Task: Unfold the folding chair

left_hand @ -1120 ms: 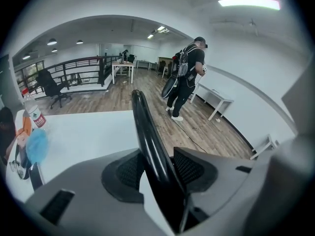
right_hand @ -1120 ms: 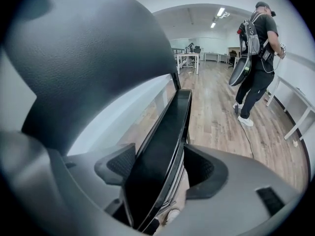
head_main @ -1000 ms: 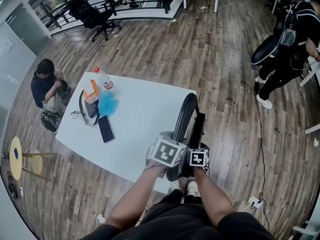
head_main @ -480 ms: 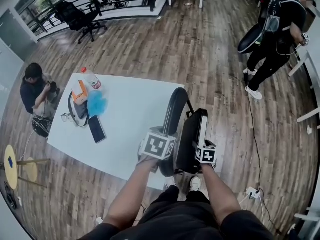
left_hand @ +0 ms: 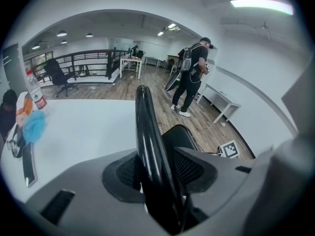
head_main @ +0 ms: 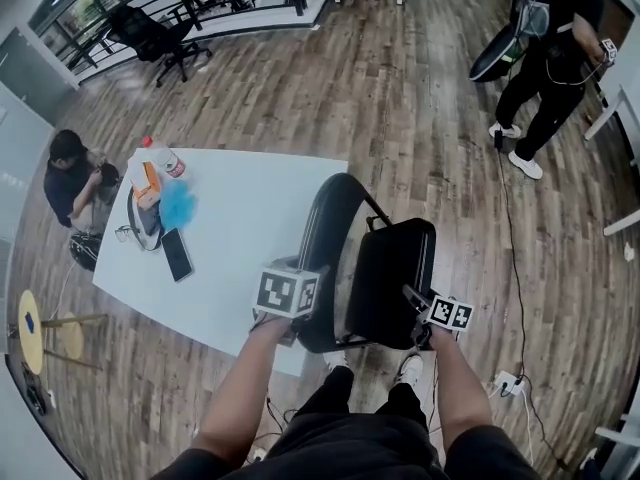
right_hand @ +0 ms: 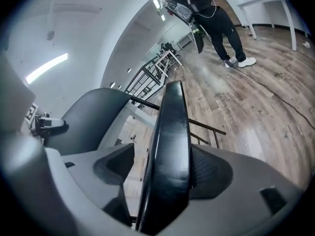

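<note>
**Folding chair partly opened beside the white table, one gripper on each half**

The wooden floor (head_main: 420,98) fills the room, and the white table (head_main: 250,218) stands on it to the left of centre. The black folding chair (head_main: 370,268) stands on the floor at the table's near right corner, just in front of the person holding the grippers. Its backrest hoop (head_main: 318,230) rises next to the table edge. Its seat (head_main: 395,268) is swung out to the right of the hoop and tilted, neither flat against the hoop nor level.

A standing person (head_main: 555,28) with a backpack is well away at the upper right. A crouching person (head_main: 72,183) sits on the floor close to the table's left end, and an office chair (head_main: 150,38) stands beyond them.

The left gripper (left_hand: 157,173) has its two pads pinched on the tube of the backrest hoop, which runs up between them. The right gripper (right_hand: 167,173) has its pads set wide around the seat's edge, gripping it edge-on.

At the table's left end lie a dark phone (head_main: 177,254), a blue puff (head_main: 177,204) and a plastic bottle (head_main: 160,158) on its side
</note>
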